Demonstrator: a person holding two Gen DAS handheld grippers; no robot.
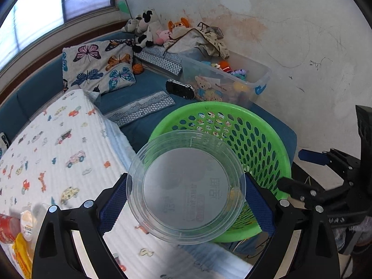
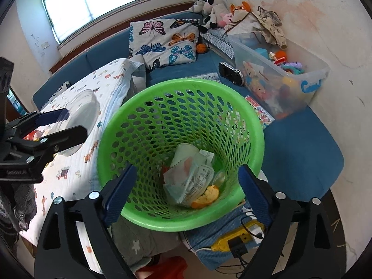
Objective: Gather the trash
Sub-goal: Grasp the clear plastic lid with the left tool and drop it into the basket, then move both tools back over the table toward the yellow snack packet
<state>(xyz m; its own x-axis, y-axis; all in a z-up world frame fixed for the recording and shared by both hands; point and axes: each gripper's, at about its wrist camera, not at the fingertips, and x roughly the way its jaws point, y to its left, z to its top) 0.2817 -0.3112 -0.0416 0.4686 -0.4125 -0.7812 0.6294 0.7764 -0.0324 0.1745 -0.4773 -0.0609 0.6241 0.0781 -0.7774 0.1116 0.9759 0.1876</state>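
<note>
A clear round plastic container (image 1: 186, 193) sits between the blue pads of my left gripper (image 1: 186, 186), which is shut on its rim and holds it beside the near rim of the green perforated basket (image 1: 255, 139). In the right wrist view the left gripper (image 2: 69, 123) holds the container (image 2: 86, 102) over the quilt, left of the basket (image 2: 181, 86). My right gripper (image 2: 187, 174) stands open above the basket mouth with nothing between its fingers. Inside lie a crumpled pale wrapper (image 2: 190, 176) and orange peel (image 2: 207, 197). The right gripper (image 1: 300, 172) also shows at the right edge of the left wrist view.
A quilt with a car print (image 1: 58, 144) covers the surface on the left, with a red can (image 1: 9, 227) and packets at its near corner. A clear toy bin (image 2: 279, 79), a toy car (image 1: 180, 89) and a butterfly pillow (image 2: 162, 41) lie on the blue couch. A yellow power strip (image 2: 237, 239) sits below the basket.
</note>
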